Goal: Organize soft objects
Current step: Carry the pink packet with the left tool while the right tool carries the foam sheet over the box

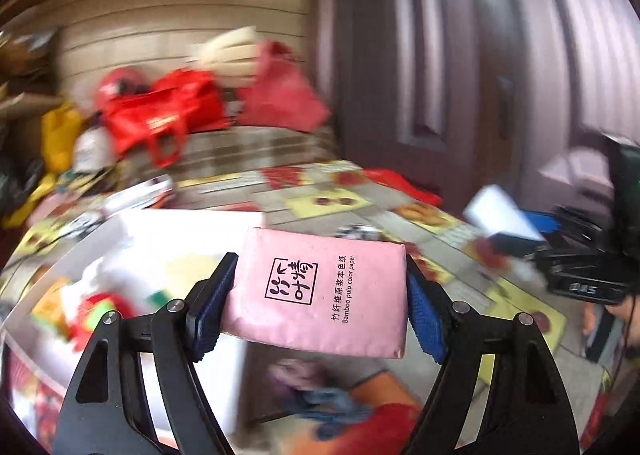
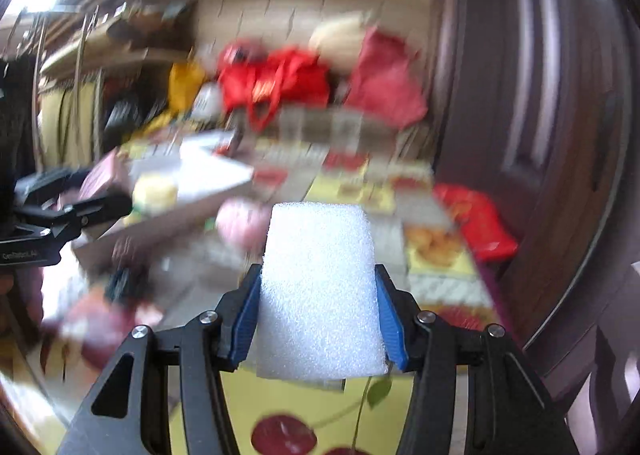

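My left gripper [image 1: 319, 275] is shut on a pink tissue pack [image 1: 320, 295] printed with "Bamboo pulp color paper". Its blue pads [image 1: 216, 295] press both short ends, and the pack hangs above the table. My right gripper [image 2: 317, 275] is shut on a white foam block [image 2: 320, 295], which its blue pads [image 2: 390, 319] squeeze at the sides. A white box [image 1: 168, 247] with blurred colourful soft things inside lies below and left of the pack. In the left wrist view the right gripper [image 1: 580, 279] appears at the far right with the foam block [image 1: 500, 215].
A fruit-patterned cloth [image 2: 320, 415] covers the table. A pink soft ball [image 2: 240, 223] lies beyond the foam block and a red bag [image 2: 476, 223] to its right. Red bags [image 1: 160, 111] pile up behind the table. A dark door [image 1: 460, 75] stands at the right.
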`<state>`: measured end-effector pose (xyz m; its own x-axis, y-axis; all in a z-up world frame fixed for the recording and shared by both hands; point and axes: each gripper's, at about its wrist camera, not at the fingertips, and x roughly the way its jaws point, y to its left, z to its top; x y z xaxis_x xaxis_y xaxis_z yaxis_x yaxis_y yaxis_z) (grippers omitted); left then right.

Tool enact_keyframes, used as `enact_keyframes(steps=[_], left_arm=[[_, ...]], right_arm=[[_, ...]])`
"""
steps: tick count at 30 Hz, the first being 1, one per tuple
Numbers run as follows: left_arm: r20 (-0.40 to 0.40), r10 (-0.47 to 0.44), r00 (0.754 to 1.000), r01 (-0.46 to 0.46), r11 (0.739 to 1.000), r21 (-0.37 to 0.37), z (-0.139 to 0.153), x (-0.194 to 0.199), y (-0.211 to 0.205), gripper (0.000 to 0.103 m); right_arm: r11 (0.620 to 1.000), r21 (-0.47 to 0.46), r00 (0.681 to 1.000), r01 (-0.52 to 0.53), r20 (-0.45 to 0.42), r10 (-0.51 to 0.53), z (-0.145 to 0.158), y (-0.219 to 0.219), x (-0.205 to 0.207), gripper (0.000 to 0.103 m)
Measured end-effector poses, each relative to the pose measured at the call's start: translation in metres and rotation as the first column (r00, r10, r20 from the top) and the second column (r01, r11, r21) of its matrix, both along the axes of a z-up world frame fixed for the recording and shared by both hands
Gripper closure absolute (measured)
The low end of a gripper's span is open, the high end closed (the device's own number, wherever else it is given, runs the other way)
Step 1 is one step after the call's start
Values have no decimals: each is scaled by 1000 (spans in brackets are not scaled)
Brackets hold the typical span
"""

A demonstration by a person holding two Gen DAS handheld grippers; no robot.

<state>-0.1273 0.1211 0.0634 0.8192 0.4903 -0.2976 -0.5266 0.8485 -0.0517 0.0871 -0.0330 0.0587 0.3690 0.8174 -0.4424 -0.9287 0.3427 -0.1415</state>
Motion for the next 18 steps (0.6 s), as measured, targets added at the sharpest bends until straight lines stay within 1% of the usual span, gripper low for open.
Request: enact_keyframes(steps=[2,4,5,8,10,12,18], left_arm=[[2,47,999,-47,999,-11,-1,-13,12,25],[5,88,996,-88,996,-2,-1,-25,21,25],[5,104,995,-104,995,5,-1,-30,24,25],[12,136,991,-136,991,5,-3,-44,32,24],[19,150,989,-149,989,-16,-5,-51,37,25],[15,151,988,-151,988,-26,-6,-52,36,25],[3,143,990,-143,990,6,-6,-48,29,24]], right_arm=[[995,87,998,42,32,-44,5,-2,-6,50],[987,147,998,60,7,-62,8,-1,-8,50],[983,171,998,66,-27,-62,9,1,-6,50],[981,178,994,81,-91,-65,7,14,0,50],[981,176,992,82,-108,-63,8,20,1,50],[983,164,992,76,-113,-58,7,25,-1,50],[987,148,993,60,-106,-44,5,27,-11,50]])
